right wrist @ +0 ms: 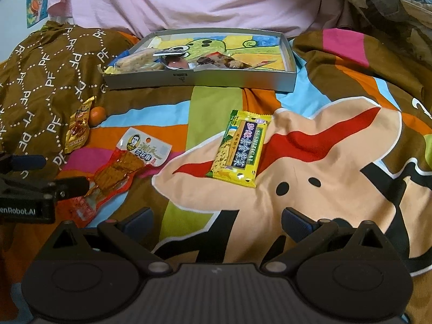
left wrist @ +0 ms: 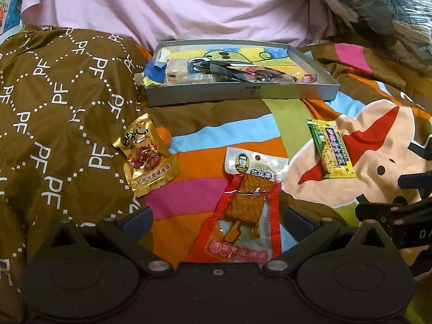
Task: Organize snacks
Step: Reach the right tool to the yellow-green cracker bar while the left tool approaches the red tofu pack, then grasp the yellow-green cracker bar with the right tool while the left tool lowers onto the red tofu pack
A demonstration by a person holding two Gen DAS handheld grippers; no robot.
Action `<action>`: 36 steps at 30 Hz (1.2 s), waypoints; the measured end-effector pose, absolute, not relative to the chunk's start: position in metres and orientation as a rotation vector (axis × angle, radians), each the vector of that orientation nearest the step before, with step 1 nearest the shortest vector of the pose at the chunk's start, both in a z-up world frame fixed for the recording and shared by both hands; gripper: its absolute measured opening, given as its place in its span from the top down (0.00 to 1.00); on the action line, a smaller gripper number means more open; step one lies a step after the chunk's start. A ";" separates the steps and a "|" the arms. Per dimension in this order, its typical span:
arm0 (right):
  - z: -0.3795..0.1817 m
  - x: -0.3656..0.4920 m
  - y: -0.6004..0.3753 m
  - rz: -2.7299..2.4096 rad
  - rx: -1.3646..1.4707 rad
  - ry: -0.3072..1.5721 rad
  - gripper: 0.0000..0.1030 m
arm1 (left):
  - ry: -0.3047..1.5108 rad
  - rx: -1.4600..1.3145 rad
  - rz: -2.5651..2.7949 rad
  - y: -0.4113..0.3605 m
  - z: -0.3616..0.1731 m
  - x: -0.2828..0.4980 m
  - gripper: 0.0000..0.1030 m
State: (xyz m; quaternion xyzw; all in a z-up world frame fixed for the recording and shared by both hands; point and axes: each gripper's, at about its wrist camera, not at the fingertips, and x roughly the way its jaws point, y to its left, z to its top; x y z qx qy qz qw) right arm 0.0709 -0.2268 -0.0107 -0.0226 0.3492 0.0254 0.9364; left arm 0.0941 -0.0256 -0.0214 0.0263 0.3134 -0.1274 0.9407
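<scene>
Your bedspread is soft and rumpled — packets will sink when pressed. The grey tray sits far centre w/ several snacks already in it (count unclear). Three packets lie loose: red tofu-skewer pouch between your left gripper fingers, spread wide, not touching; yellow bar ahead of the right gripper, also spread; gold pouch left. All light, slick, crinkly — pinch the flat sealed edges.

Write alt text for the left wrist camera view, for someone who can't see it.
The open left gripper hovers over a red skewer snack packet lying on a colourful cartoon bedspread. A gold packet lies to its left, a yellow-green bar to its right, and behind them a shallow grey box already holds several snacks.
</scene>
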 end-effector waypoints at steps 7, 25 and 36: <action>-0.003 0.092 -0.234 0.031 -0.058 0.696 0.00 | 0.627 0.050 -0.291 -0.027 -0.024 0.107 0.01; -0.026 0.199 -0.231 0.000 -0.128 0.807 0.00 | 0.703 0.217 -0.452 -0.060 -0.056 0.146 0.01; -0.037 0.197 -0.231 -0.027 -0.115 0.752 0.10 | 0.753 0.198 -0.490 -0.058 -0.058 0.160 0.01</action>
